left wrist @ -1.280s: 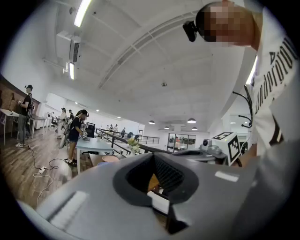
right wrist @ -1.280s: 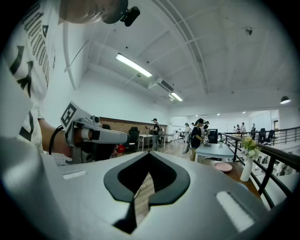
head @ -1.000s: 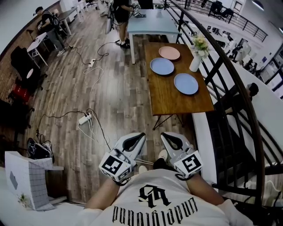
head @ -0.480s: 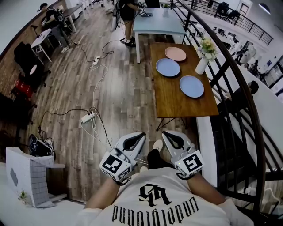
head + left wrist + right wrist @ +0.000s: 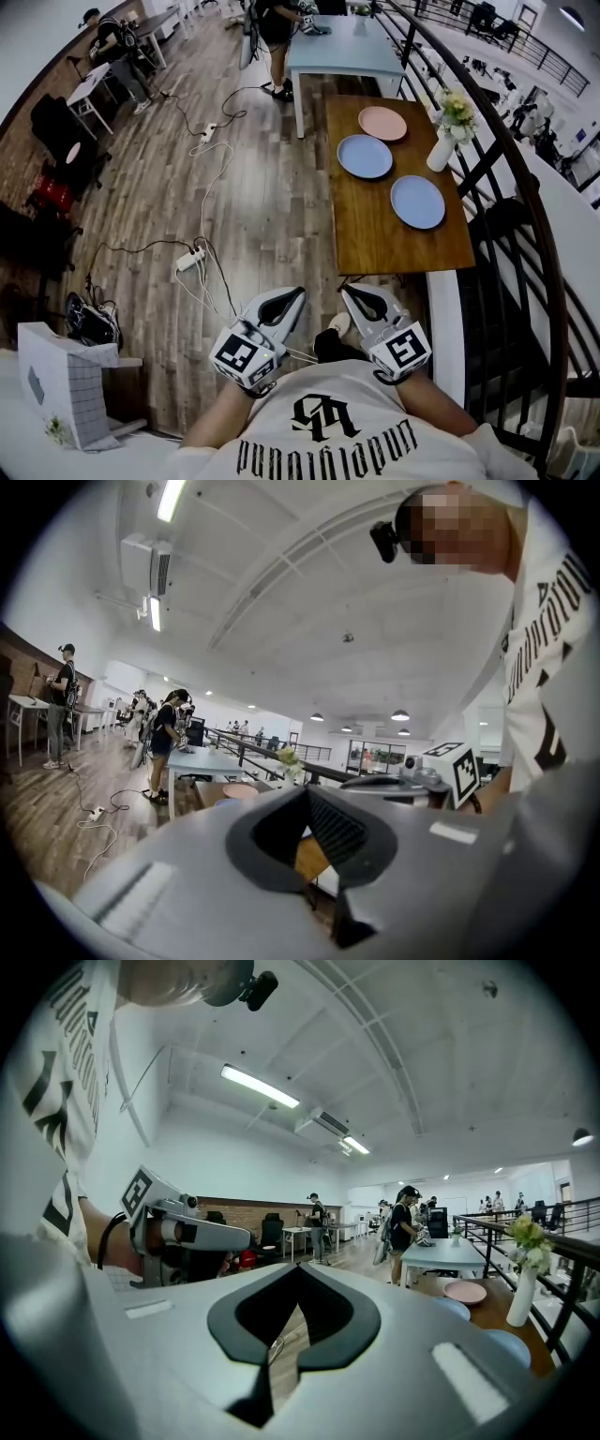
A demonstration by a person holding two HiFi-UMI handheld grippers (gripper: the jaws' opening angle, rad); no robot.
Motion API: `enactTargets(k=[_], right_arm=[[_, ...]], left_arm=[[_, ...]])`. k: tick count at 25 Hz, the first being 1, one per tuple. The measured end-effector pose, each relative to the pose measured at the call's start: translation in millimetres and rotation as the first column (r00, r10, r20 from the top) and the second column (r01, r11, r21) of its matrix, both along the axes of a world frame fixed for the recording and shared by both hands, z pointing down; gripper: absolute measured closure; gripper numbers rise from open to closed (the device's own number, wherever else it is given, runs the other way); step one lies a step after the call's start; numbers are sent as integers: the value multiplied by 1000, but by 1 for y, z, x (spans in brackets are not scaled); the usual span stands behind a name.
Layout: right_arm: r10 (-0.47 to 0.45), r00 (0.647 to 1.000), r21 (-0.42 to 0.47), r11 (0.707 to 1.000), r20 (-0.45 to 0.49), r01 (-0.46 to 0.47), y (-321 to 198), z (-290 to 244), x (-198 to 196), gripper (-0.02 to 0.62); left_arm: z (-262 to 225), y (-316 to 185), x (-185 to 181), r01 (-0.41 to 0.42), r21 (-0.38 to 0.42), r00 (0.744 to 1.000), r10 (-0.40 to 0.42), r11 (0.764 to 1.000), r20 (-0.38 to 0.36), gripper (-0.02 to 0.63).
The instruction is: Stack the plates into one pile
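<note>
Three plates lie apart on the brown wooden table [image 5: 375, 234] far ahead: a pink plate [image 5: 382, 123] at the back, a blue plate [image 5: 365, 156] in the middle and a second blue plate [image 5: 417, 202] nearer me. The pink plate [image 5: 466, 1291] also shows in the right gripper view. Both grippers are held close to my chest, well short of the table. My left gripper [image 5: 298, 294] [image 5: 305, 794] is shut and holds nothing. My right gripper [image 5: 348, 292] [image 5: 297, 1269] is likewise shut with nothing in it.
A white vase with flowers [image 5: 442, 142] stands at the table's right edge by a black railing [image 5: 525, 216]. A pale blue table [image 5: 342, 47] with a person [image 5: 272, 23] beside it lies beyond. Cables and a power strip [image 5: 190, 260] cross the wood floor. A white box [image 5: 56, 375] stands at the lower left.
The table with the plates has come closer and sits lower in the head view. Both grippers stay shut in the same pose by my chest.
</note>
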State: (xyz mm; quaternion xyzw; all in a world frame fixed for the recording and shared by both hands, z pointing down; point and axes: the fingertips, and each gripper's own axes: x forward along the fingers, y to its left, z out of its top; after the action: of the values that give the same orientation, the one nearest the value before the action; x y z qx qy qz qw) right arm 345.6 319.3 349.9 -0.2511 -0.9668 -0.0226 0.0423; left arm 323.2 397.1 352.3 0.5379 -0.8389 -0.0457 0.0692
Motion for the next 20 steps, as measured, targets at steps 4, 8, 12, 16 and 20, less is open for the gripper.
enactTargets(k=[4,8,12,16,20], right_arm=[[8,1000,-14,1000,-12,-8,-25,1,-41,595],[21,1000,-20,1000,-16,-22,-56,-4,-82,595],[32,999,-17,999,-21,-33,-96,-5,-120,595],[72,997,-16,997,-20,-73,-139,-9,-144,595],[129,991,-27,991,-34,-130,-170,-8,-152,595]], left_arm=[[-5,-22,-37,-11,-9,1000,11,1000,8,560],[-7,-54,-79,-32,-10,999,32,999,-2,560],[-8,-101,-120,-66,-9,998,66,998,-2,560],[-7,-146,-144,-144,-2,989,144,990,-20,560],[-10,-174,-158,-194,17,981,195,981,-26,560]])
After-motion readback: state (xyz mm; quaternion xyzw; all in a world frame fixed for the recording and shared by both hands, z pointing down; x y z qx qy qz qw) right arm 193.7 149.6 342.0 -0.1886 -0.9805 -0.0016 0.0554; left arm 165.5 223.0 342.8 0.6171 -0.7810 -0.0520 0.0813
